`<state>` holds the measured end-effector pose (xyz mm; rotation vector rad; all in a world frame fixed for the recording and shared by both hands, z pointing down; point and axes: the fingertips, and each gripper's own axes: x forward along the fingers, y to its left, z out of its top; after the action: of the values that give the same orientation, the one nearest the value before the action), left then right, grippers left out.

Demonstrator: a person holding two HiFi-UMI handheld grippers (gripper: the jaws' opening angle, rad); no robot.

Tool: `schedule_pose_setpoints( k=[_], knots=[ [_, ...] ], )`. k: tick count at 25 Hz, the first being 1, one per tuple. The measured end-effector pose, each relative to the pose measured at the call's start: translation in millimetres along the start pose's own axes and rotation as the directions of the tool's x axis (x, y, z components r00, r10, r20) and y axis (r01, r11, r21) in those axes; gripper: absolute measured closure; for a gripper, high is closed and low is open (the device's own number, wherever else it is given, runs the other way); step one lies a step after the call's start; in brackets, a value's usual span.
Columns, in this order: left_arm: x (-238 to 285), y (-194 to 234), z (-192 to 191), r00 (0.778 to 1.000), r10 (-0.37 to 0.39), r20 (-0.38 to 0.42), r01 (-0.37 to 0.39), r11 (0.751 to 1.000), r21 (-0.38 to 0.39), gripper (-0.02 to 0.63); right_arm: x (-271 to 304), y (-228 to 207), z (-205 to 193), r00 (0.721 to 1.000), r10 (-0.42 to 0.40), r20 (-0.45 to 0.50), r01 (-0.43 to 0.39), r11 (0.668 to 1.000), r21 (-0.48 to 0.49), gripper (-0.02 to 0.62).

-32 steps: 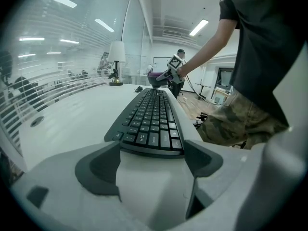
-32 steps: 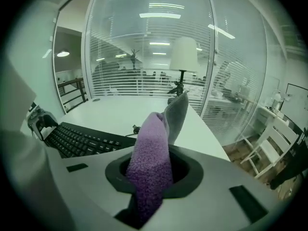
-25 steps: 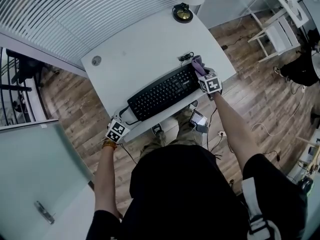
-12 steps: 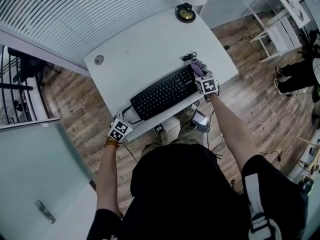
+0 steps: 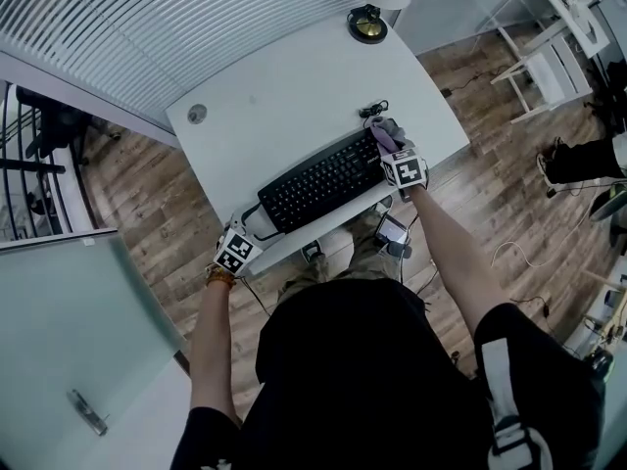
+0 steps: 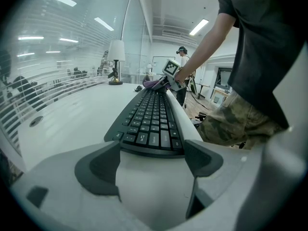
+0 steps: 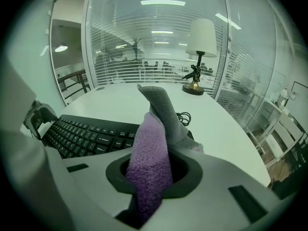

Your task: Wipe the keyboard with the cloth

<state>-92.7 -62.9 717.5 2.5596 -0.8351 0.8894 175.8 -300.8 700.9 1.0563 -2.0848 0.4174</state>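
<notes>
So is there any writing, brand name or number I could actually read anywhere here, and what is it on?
Nothing here can be read as text.
Key legends on the keyboard: white print, too small and blurred to read.
Marker cubes on the left tool and right tool: black-and-white square patterns, no letters or digits.
The cloth and lamp: no print visible.

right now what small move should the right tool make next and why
Probably lower and drag the purple-and-grey fleece cloth leftward along the black keyboard: the right tool is shut on it at the keyboard's right end, with the whole row of keys lying to its left.
</notes>
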Motion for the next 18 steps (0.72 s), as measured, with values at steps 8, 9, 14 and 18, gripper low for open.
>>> schedule_pose_setpoints(
  k=[8,9,14,18],
  knots=[
    [-1,-1,-1,1.0,-0.003,0.004,0.003,1.0,0.003,0.192,0,20,0,0.999,0.04,-0.003,-0.04,0.999,0.012,0.535],
    [-1,-1,-1,1.0,-0.002,0.005,0.002,1.0,0.003,0.192,0,21,0,0.999,0.035,-0.004,-0.035,0.999,0.016,0.535],
    [1,0,0,1.0,-0.002,0.007,0.002,1.0,0.003,0.192,0,19,0,1.0,0.025,-0.016,-0.024,0.999,0.03,0.535],
    [-1,-1,-2,1.0,0.001,0.006,-0.001,1.0,0.0,0.192,0,20,0,1.0,0.009,-0.01,-0.008,0.998,0.068,0.535]
  ],
)
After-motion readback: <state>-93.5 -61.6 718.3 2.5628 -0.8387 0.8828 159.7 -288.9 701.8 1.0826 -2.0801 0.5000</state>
